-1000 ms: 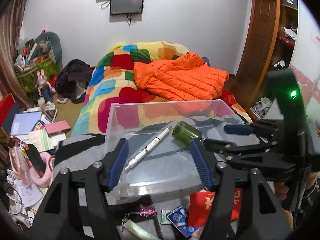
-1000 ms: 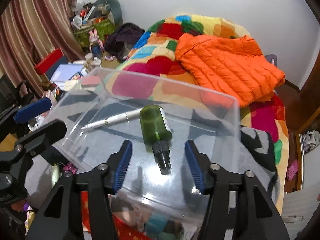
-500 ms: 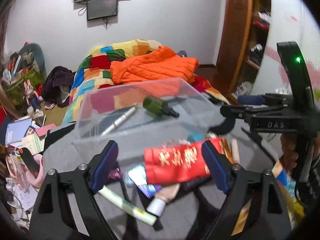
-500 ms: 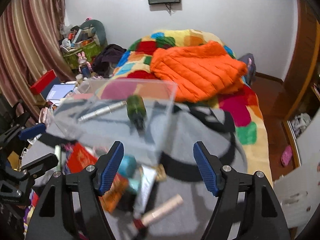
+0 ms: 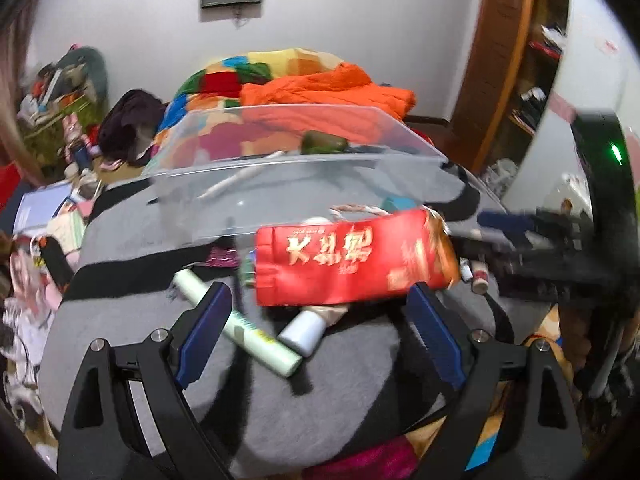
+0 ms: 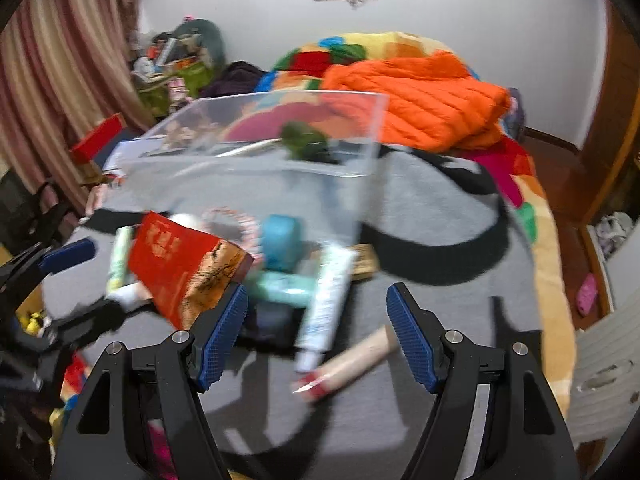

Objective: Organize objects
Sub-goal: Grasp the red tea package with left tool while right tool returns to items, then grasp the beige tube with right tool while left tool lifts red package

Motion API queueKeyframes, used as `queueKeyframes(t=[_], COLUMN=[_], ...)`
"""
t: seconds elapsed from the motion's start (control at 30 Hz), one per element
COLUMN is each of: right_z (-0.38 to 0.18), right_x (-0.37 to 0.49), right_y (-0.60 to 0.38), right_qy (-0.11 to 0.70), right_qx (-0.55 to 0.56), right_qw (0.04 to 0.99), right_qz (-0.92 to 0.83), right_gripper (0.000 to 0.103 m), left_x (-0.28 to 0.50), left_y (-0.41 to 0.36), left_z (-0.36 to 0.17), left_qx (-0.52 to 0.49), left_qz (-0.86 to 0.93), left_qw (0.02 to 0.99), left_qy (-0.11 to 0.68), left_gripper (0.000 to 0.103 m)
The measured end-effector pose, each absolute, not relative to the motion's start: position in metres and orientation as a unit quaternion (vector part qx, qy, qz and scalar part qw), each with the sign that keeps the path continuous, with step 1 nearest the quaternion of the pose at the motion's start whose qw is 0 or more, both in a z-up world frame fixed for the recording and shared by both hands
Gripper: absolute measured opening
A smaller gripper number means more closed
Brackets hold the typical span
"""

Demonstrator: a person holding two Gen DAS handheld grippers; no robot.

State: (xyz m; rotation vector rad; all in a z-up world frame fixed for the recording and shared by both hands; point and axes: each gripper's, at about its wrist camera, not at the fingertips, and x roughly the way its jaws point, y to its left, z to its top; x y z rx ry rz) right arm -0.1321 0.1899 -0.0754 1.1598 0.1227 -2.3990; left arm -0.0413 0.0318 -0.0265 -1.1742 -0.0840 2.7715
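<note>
Near the surface's middle, beside the clear bin (image 5: 304, 184): both claws, left claw (image 5: 316, 332) and right claw (image 6: 318, 330), spread wide, gripping nothing. Probably best to straddle one tube (image 6: 328, 292) squarely, avoiding the red box (image 5: 352, 260).

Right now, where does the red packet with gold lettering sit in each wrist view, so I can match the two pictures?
Left wrist: red packet lies centre, just beyond the open gripper, in front of the clear bin.
Right wrist: red packet lies left of centre, by the left fingertip.
Shared landmark: the green bottle inside the bin.
</note>
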Motion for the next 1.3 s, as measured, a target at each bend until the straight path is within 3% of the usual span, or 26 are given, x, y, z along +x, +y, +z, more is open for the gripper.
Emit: queueKeyframes(t=[0.33,0.67,1.03,1.3], right_z=[-0.077,-0.08,-0.102,-0.107], right_x=[-0.093,-0.112,-0.129,-0.124], right_y=[0.16,0.233,0.233,0.238], right_qy=[0.075,0.021,-0.002,0.016], right_qx=[0.401,0.417,0.434,0.439], right_qw=[0.29,0.183,0.157,0.142], right_qz=[-0.866,-0.89,-0.887,-0.887], right_gripper=[0.069,0.069,0.069,0.045], left_x=[-0.05,-0.075,-0.037,-0.016], left_y=[0.028,0.055,0.027,0.003], left_z=[-0.018,-0.033,-0.039,-0.036], left_qx=[-0.396,-0.391,-0.397,-0.413], left_qz=[0.917,0.919,0.916,0.907], left_qw=[0.045,-0.051,-0.063,-0.045], left_qy=[-0.029,-0.022,0.014,-0.065], left_gripper=[0.093,0.097,0.097,0.097])
